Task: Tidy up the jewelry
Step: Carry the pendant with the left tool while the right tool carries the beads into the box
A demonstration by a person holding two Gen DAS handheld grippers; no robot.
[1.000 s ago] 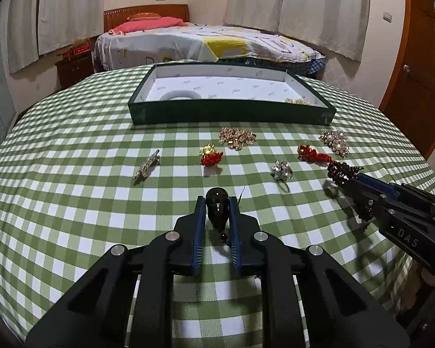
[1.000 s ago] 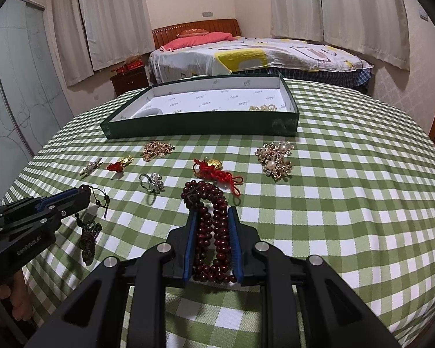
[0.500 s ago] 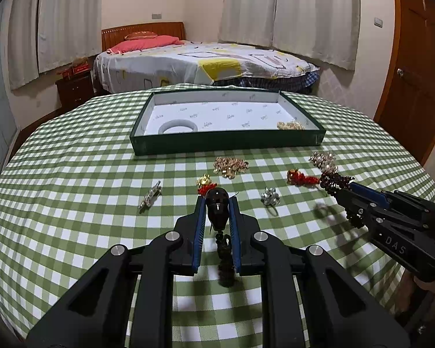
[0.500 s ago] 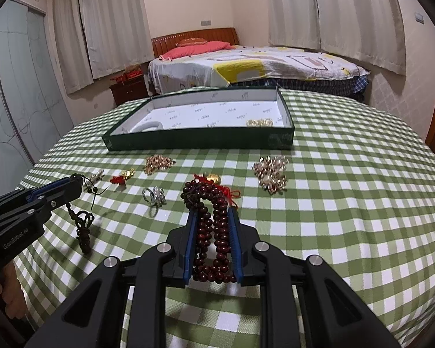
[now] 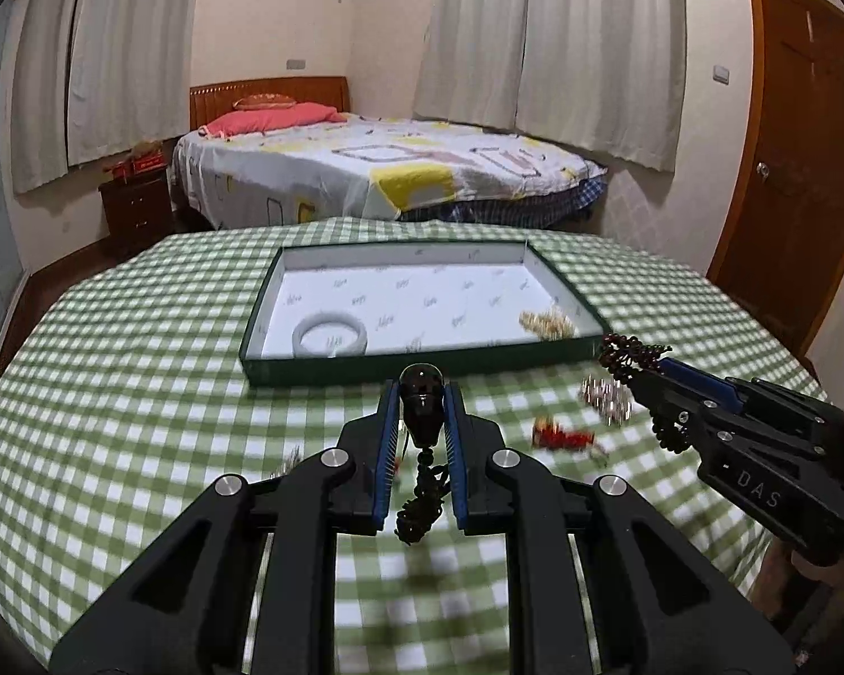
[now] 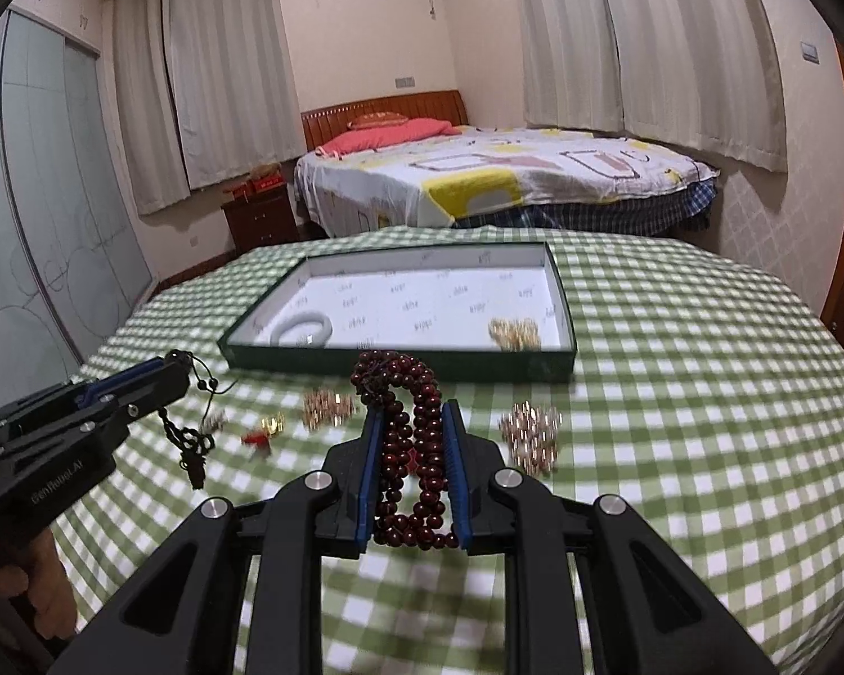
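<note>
Left gripper (image 5: 420, 394) jaws nearly closed, clamped on a dark pendant (image 5: 420, 402); its beaded cord and tassel hang below the fingers, clear of the green-checked tablecloth (image 5: 112, 394). Right gripper (image 6: 411, 427) jaws also narrow, pinching a dark red bead bracelet (image 6: 405, 439), loops bunched between the blue pads (image 6: 372, 467) and spilling over the fingertips, off the cloth. Both grippers point toward the green tray (image 6: 399, 363) with white lining, which sits toward the far edge of the table. Inside the tray: a white bangle (image 5: 330, 336) near its front-left corner, a gold chain piece (image 5: 547, 322) near its front-right corner. Loose on the cloth between the tray's front wall and the grippers, all blurred: a gold cluster (image 6: 327, 408), a small red-and-gold charm (image 6: 264, 433), a pearl-and-gold cluster (image 6: 532, 433) to the right, and a red knotted piece (image 5: 562, 437) seen from the left view. Left gripper shows at the left edge of the right view, pendant cord dangling. Bed (image 6: 495, 180) and curtains (image 6: 647, 39) beyond the table.
</note>
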